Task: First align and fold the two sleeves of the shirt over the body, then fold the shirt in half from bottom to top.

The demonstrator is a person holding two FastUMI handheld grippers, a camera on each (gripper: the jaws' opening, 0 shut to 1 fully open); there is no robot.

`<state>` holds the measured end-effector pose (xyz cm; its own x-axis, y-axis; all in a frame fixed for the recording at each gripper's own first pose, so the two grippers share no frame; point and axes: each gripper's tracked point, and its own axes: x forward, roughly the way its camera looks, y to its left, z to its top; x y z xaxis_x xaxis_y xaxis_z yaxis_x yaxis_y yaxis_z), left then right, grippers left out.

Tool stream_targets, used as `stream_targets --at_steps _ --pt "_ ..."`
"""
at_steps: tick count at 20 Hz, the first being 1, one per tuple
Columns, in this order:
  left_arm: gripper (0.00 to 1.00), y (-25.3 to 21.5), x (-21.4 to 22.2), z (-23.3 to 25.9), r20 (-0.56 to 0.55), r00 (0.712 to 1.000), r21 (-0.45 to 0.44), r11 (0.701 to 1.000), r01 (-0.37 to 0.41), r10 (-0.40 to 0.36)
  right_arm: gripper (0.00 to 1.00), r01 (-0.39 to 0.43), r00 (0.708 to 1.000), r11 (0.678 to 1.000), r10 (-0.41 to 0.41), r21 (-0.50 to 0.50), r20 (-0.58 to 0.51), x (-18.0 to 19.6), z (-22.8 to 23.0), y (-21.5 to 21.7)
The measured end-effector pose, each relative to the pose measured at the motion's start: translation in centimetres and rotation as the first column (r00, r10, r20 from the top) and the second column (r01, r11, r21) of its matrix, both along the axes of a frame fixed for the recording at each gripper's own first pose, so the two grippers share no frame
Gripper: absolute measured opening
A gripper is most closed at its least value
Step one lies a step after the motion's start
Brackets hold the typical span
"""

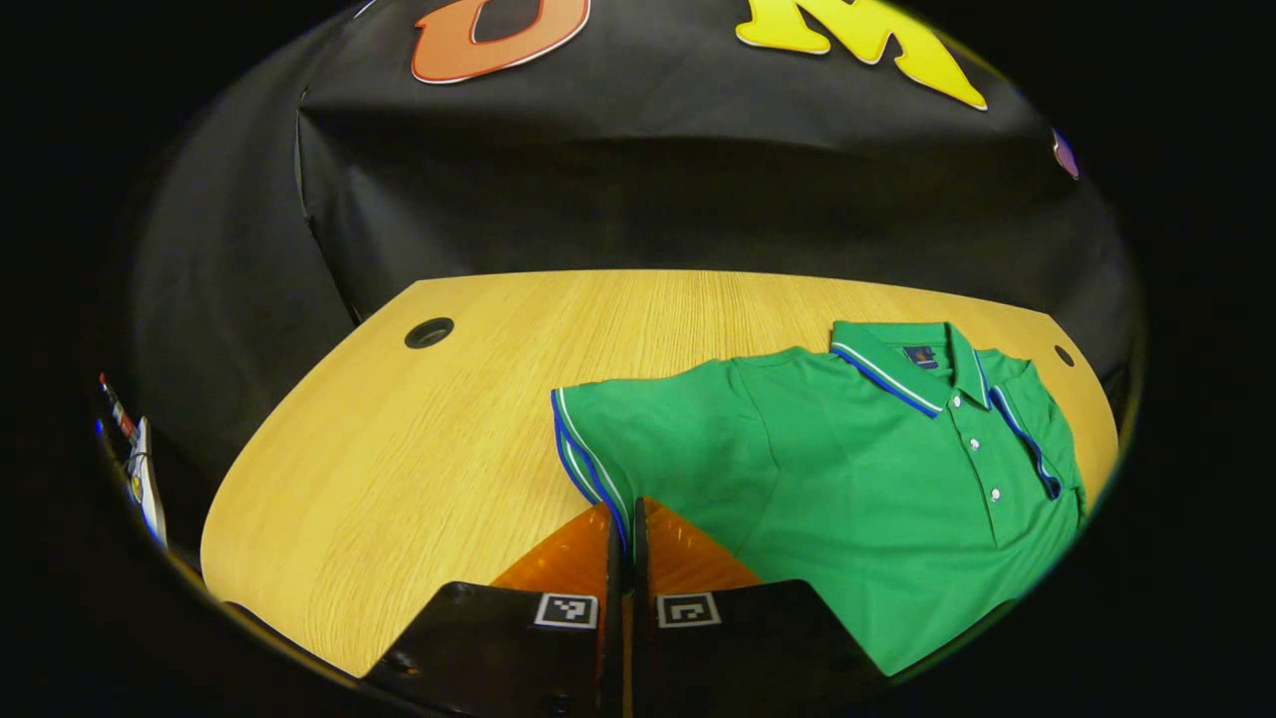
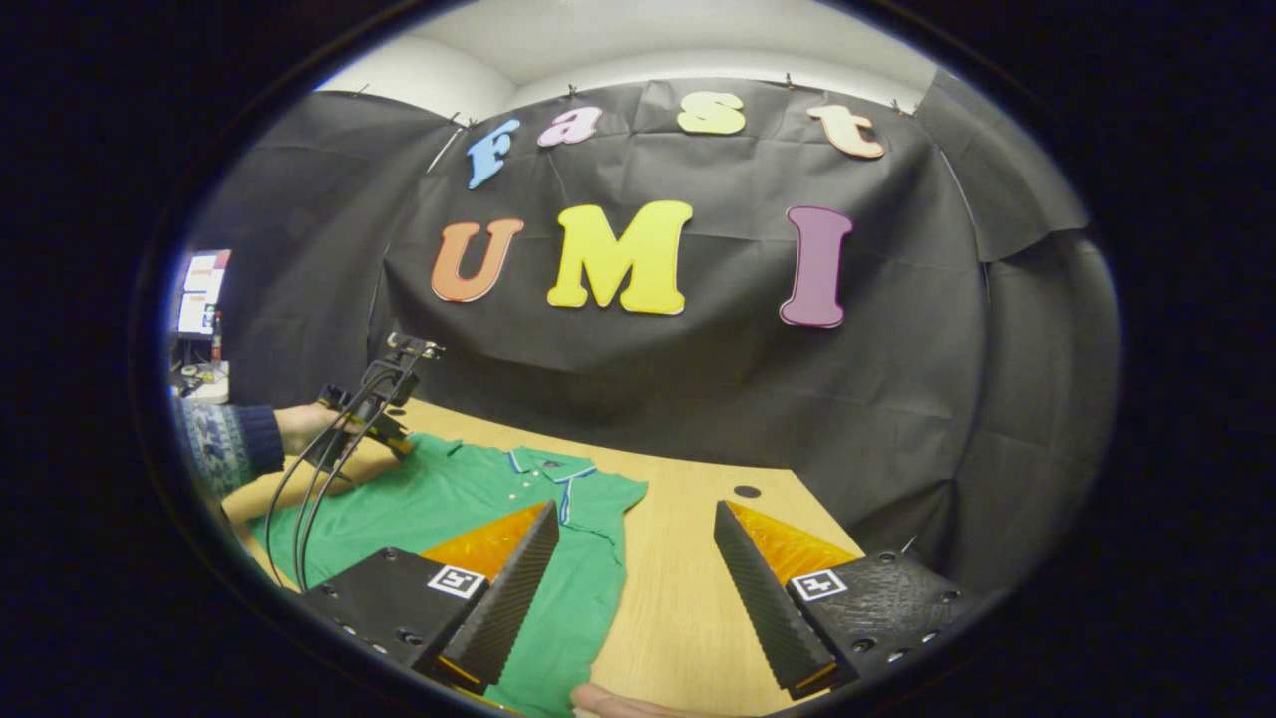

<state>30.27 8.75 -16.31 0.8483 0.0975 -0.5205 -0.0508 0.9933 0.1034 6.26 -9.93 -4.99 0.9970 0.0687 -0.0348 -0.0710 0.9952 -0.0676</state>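
now the green polo shirt [image 1: 857,469] lies face up on the wooden table [image 1: 419,449], collar [image 1: 902,364] toward the black cloth wall and buttons down the placket. in the left gripper view its near sleeve [image 1: 638,439] is spread out flat to the side, with a blue and white striped cuff [image 1: 583,459] at the end. the left gripper [image 1: 628,534] has its two fingers drawn almost together, a thin slit left between them, and the cuff's edge runs right into that slit; it looks pinched there, though the tips hide the exact contact, so i can't be fully sure both fingers press on the cloth. two round cable holes sit in the table top, one [image 1: 429,332] well to the left of the sleeve, another [image 1: 1064,355] just past the collar.

in the right gripper view the right gripper [image 2: 633,553] hangs above the table with its fingers spread wide and nothing between them. its left finger [image 2: 503,588] is over the shirt's other sleeve [image 2: 603,504], its right finger over bare wood. farther off, a hand [image 2: 304,424] in a dark knitted sleeve [image 2: 224,444] holds the other gripper at the shirt's far side, cables looping down from it. a fingertip [image 2: 613,703] shows at the bottom edge, beside the shirt's hem.
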Motion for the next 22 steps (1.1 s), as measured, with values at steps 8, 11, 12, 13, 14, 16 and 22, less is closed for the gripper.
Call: stream_targets --at_steps 8,11,12,13,14,16,22 --pt "0.09 -4.0 0.1 2.9 0.041 0.999 0.034 0.999 0.027 -0.029 0.95 0.007 1.0 1.0 -0.007 -0.005 -0.002 0.0 -0.1 0.0" --pt "0.1 -7.1 0.0 3.2 0.046 0.996 0.03 0.996 0.079 -0.08 0.96 0.009 1.0 1.0 -0.009 -0.017 0.004 0.0 -0.1 0.0" --pt "0.11 -8.7 -0.3 3.2 0.047 0.993 0.016 0.994 0.109 -0.11 0.95 0.016 1.0 1.0 -0.016 -0.024 0.006 0.1 -0.1 -0.1" --pt "0.12 -10.4 -0.7 3.5 0.052 0.986 0.0 0.988 0.156 -0.156 0.95 0.02 1.0 0.999 -0.02 -0.03 0.007 0.1 -0.2 -0.2" --pt "0.16 -12.2 -0.9 3.7 0.061 0.977 -0.009 0.979 0.205 -0.204 0.95 0.022 1.0 0.999 -0.022 -0.035 0.009 0.1 -0.3 -0.1" --pt "0.46 -14.4 -1.5 4.2 0.075 0.964 -0.009 0.966 0.257 -0.255 0.95 0.019 1.0 0.999 -0.019 -0.031 0.006 0.0 -0.3 0.0" --pt "1.0 -14.2 -3.7 7.5 0.165 0.965 0.054 0.979 0.196 -0.203 0.96 0.01 1.0 0.999 -0.01 -0.034 0.006 -0.3 -0.1 0.6"
